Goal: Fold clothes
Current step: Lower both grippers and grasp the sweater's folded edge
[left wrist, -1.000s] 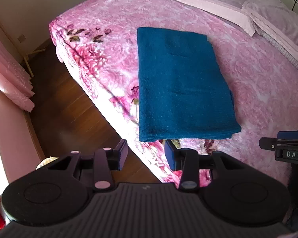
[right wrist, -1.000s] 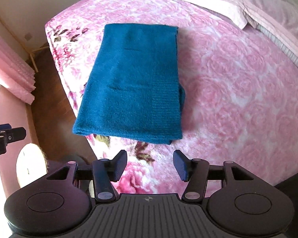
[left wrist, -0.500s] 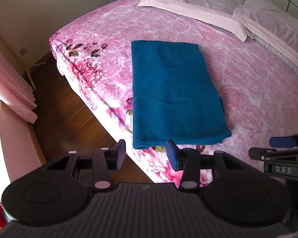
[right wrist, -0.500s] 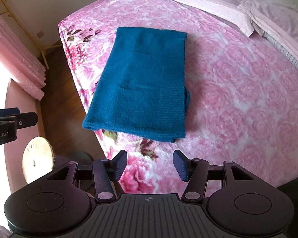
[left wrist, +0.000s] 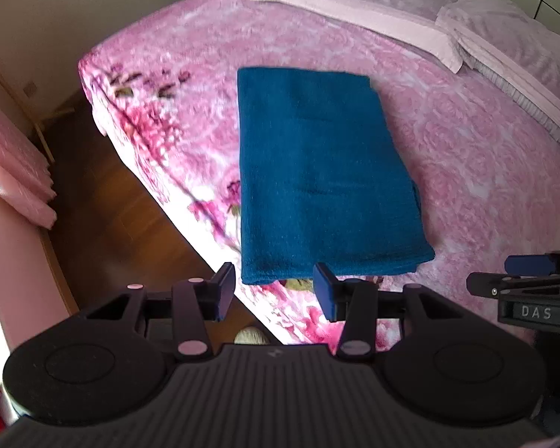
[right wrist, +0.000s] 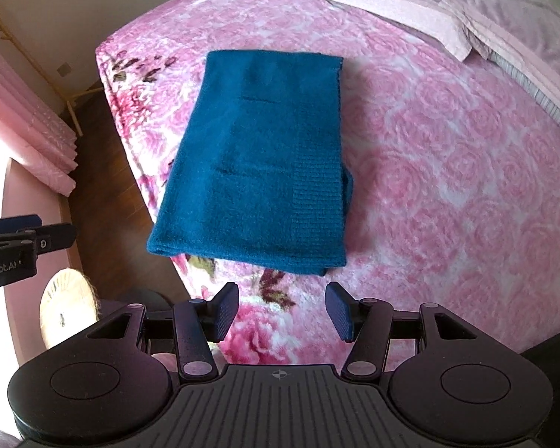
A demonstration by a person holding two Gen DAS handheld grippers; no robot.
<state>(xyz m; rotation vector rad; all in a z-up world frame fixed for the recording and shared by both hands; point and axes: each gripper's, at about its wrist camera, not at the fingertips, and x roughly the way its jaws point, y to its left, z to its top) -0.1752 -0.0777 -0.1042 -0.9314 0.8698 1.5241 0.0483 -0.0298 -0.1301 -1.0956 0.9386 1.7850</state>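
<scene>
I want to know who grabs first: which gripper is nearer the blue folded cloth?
Left, narrowly. The left gripper sits at the blue folded cloth's near edge; the right gripper hangs a bit short of it. Both are open.

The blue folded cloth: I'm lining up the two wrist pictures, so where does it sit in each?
Left wrist: the blue folded cloth is centre frame, its near edge just above the open left tongs.
Right wrist: it lies left of centre.
Shared landmark: the pale pink pillows top right.
</scene>
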